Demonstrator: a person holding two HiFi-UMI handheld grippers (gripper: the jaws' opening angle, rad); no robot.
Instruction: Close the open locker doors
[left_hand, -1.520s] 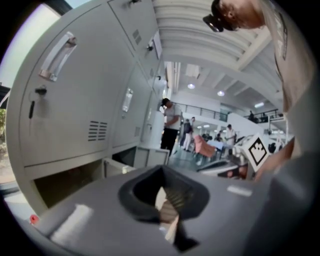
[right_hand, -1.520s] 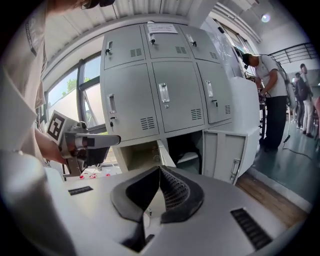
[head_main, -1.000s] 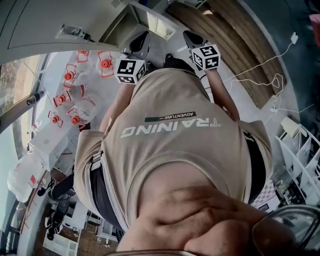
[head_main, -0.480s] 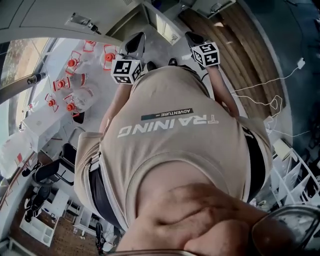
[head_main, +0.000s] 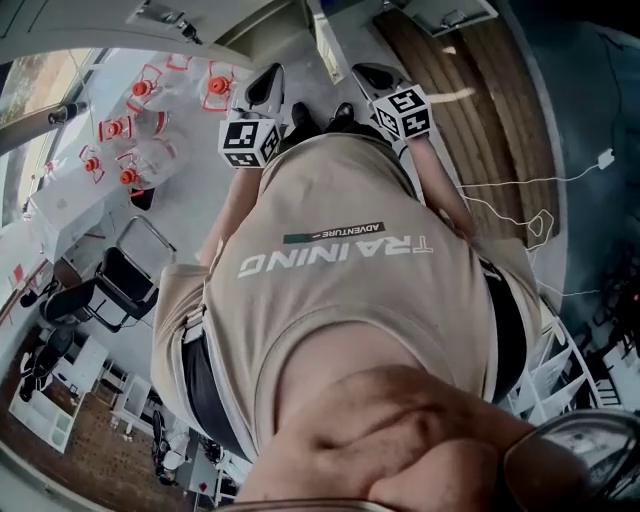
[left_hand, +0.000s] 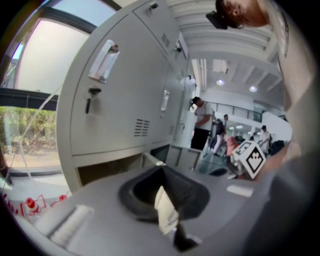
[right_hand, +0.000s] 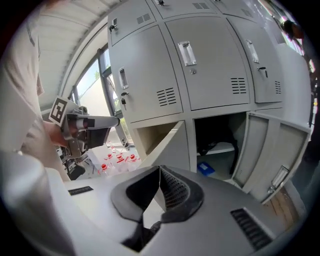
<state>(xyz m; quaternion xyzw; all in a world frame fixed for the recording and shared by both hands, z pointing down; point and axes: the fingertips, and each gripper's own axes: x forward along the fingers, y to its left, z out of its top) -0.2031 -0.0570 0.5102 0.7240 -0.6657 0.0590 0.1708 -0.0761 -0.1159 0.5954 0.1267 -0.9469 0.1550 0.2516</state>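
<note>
Grey lockers (right_hand: 200, 65) fill the right gripper view: the upper row is closed, the lower row has an open door (right_hand: 167, 142) at the left, an open dark compartment (right_hand: 220, 132) in the middle and another open door (right_hand: 272, 160) at the right. My right gripper (right_hand: 160, 175) is shut and empty, short of them. In the left gripper view the lockers (left_hand: 125, 85) stand at the left, with an open lower compartment (left_hand: 107, 167) and an open door (left_hand: 187, 157). My left gripper (left_hand: 161, 192) is shut on nothing. In the head view both grippers (head_main: 265, 85) (head_main: 375, 75) are held out in front of the tan shirt.
Packs of red-capped water bottles (head_main: 140, 110) lie on the floor at the left, with a black chair (head_main: 120, 285) nearer. White cables (head_main: 540, 215) trail on the right beside a wooden floor strip (head_main: 470, 70). People (left_hand: 202, 122) stand far off down the hall.
The head view has swung: the bottles drifted up and left, and a chair and more floor came in at the lower left. Both grippers stay raised side by side, slightly higher.
</note>
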